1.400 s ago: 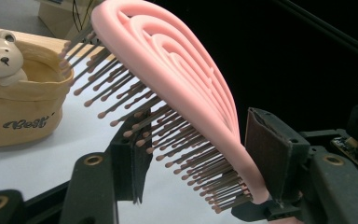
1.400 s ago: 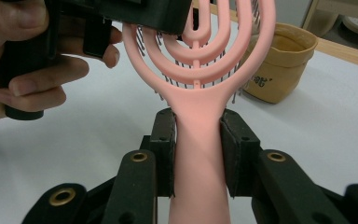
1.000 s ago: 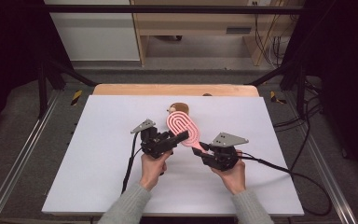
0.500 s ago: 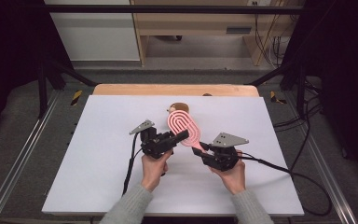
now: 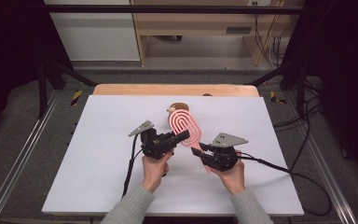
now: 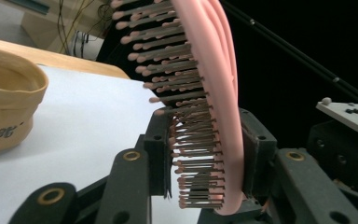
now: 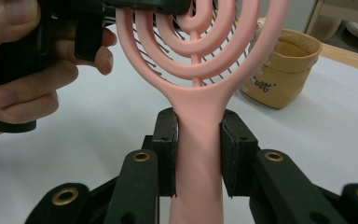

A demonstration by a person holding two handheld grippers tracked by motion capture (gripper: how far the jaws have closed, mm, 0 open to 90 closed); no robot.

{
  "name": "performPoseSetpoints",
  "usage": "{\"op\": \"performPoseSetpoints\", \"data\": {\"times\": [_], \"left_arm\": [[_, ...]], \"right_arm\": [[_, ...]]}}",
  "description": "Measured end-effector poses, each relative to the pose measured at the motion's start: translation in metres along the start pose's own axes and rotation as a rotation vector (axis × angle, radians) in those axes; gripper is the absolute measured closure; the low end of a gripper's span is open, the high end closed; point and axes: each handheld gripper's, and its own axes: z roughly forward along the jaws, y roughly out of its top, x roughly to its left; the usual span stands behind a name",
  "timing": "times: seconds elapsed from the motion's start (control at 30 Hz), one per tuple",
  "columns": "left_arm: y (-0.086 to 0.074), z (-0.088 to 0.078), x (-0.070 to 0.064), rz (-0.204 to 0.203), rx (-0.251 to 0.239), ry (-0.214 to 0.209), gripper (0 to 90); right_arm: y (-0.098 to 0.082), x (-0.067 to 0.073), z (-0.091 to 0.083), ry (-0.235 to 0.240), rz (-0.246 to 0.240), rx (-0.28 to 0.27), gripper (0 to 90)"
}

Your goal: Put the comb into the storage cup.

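A pink plastic hairbrush (image 5: 185, 127) with looped ribs and knob-tipped bristles is held above the white surface (image 5: 98, 140). The right gripper (image 7: 198, 154) has its fingers clamped on the smooth handle; the left gripper (image 6: 205, 154) has just closed across bristles and head. A tan fabric pouch (image 7: 279, 70) sits nearby.

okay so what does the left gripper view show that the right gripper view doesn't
Left gripper view: the pink brush's bristles side-on, with the left gripper clamping the brush head, one pad on the bristles and one on the back.

Right gripper view: the right gripper shut on the handle, the looped back of the brush, and the person's hand.

Both: the pink brush, the tan bag, the white table.
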Motion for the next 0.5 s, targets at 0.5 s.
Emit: {"op": "performPoseSetpoints", "data": {"times": [0.5], "left_arm": [[-0.0006, -0.0013, -0.009, 0.069, -0.023, -0.005, 63.6]], "right_arm": [[-0.0006, 0.0, 0.0018, 0.024, 0.006, -0.001, 70.5]]}}
